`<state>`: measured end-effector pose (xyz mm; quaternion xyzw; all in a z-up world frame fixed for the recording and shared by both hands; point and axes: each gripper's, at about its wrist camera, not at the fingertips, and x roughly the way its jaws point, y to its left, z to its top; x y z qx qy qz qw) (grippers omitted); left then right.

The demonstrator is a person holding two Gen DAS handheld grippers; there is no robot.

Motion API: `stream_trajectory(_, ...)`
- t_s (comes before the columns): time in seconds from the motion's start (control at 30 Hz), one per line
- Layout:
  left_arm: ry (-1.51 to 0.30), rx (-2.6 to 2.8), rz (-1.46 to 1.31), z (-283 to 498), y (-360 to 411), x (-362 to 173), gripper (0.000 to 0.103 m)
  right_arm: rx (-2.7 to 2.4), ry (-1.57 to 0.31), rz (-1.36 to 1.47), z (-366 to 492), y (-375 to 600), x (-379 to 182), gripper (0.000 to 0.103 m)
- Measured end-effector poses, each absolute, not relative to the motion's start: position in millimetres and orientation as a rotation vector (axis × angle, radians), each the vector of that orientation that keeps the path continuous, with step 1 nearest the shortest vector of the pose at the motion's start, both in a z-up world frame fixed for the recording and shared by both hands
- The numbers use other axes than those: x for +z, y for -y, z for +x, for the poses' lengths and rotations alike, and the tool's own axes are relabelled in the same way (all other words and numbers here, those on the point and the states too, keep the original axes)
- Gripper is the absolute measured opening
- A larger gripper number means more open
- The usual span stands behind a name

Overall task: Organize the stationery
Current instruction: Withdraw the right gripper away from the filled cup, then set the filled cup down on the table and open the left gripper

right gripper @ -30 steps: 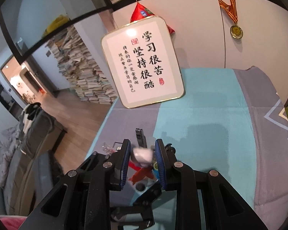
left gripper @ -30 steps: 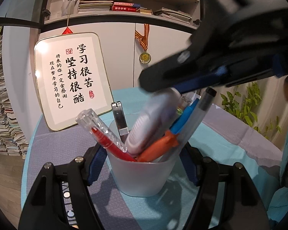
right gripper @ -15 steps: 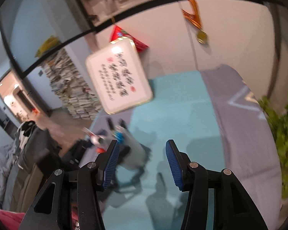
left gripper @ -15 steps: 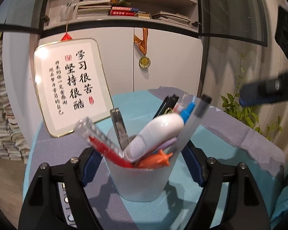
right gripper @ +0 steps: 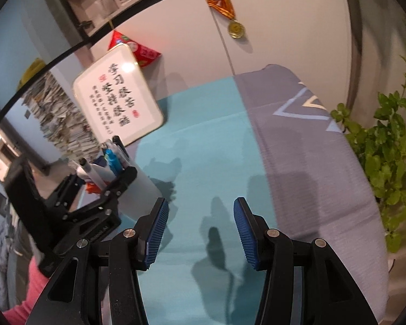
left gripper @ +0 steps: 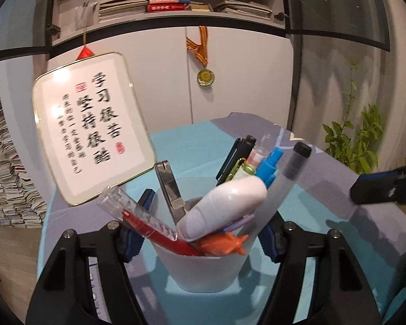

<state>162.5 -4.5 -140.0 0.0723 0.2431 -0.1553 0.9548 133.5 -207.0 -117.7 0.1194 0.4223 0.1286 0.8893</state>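
Note:
A frosted white cup (left gripper: 205,268) stands on the teal and grey tablecloth, held between the blue pads of my left gripper (left gripper: 203,233), which is shut on it. The cup holds a white correction tape (left gripper: 222,205), a red pen (left gripper: 159,233), an orange pen (left gripper: 224,245), a blue pen (left gripper: 270,165), a grey pen (left gripper: 289,178), a black pen and a metal nail clipper (left gripper: 167,187). My right gripper (right gripper: 199,234) is open and empty above the cloth, to the right of the cup (right gripper: 140,187). It shows at the right edge of the left wrist view (left gripper: 384,187).
A framed calligraphy board (left gripper: 92,124) leans against the white cabinet behind the cup. A medal (left gripper: 205,77) hangs on the cabinet door. A green plant (right gripper: 392,157) stands off the table's right edge. Stacked books (left gripper: 2,173) rise at the left.
My right gripper let go of the white correction tape in the cup, opened, and drew back to the right. The left gripper kept its hold on the cup.

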Motion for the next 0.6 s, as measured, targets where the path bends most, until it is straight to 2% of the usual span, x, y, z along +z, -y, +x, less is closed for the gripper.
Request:
stream_trajectory(0.47,-0.493,-0.277,0.097,211,58,-141,0.069,0.135,-0.87,0.215,159,241,-139,0.051)
stream_trajectory(0.57,-0.493,-0.262,0.116,205,63,-140,0.07,0.137,-0.873,0.217,157,244,-141,0.051)
stream_trajectory(0.6,-0.507,-0.263,0.118,204,63,-139,0.074,0.135,-0.874,0.221,157,245,-141,0.051)
